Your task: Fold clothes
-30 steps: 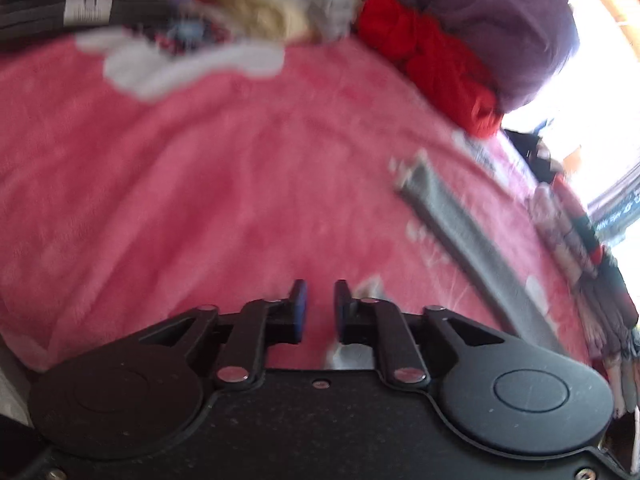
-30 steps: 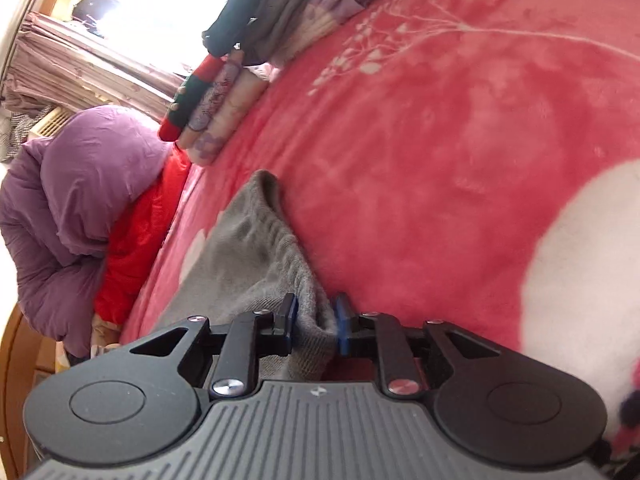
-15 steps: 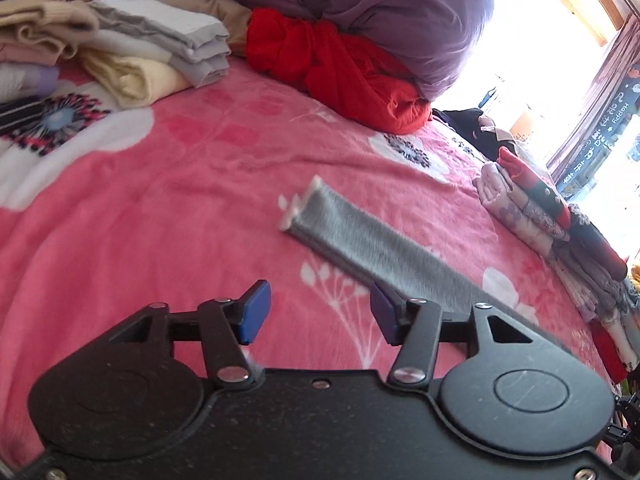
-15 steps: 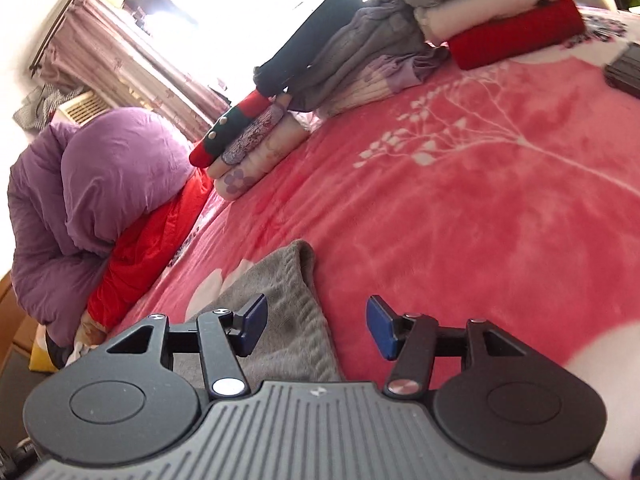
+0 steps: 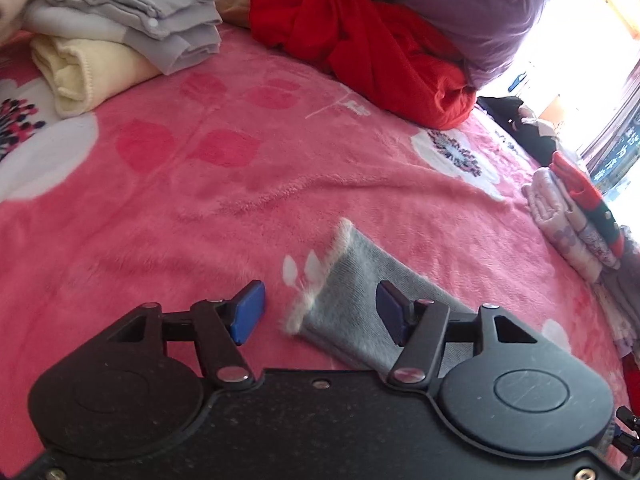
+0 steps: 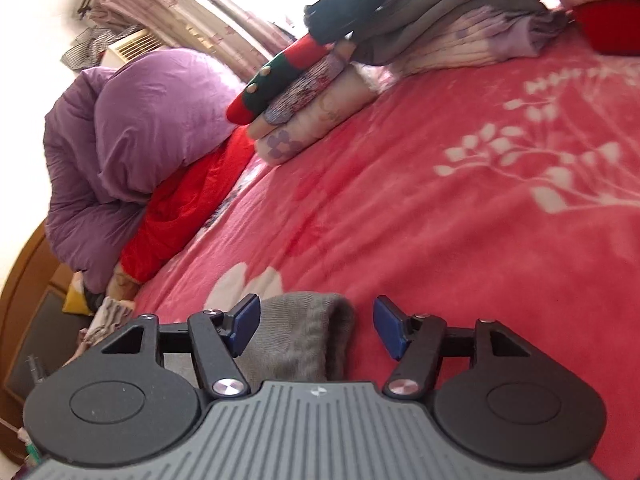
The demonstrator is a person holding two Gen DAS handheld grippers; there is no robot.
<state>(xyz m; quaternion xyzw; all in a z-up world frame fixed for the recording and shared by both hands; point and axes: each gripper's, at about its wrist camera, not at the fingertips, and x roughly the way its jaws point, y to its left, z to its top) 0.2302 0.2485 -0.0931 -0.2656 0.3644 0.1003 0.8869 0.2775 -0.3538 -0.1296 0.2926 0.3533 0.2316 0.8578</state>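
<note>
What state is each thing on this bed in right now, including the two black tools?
left tool: open, holding nothing
right tool: open, holding nothing
grey sock: lying flat on the pink blanket
grey and cream stack: folded
red garment: crumpled, unfolded
purple garment: bunched in a heap

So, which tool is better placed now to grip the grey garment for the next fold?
Left, probably. The left tool is open with the grey garment's fringed end lying between its fingers. The right tool is open too, but the garment lies nearer its left finger.
</note>
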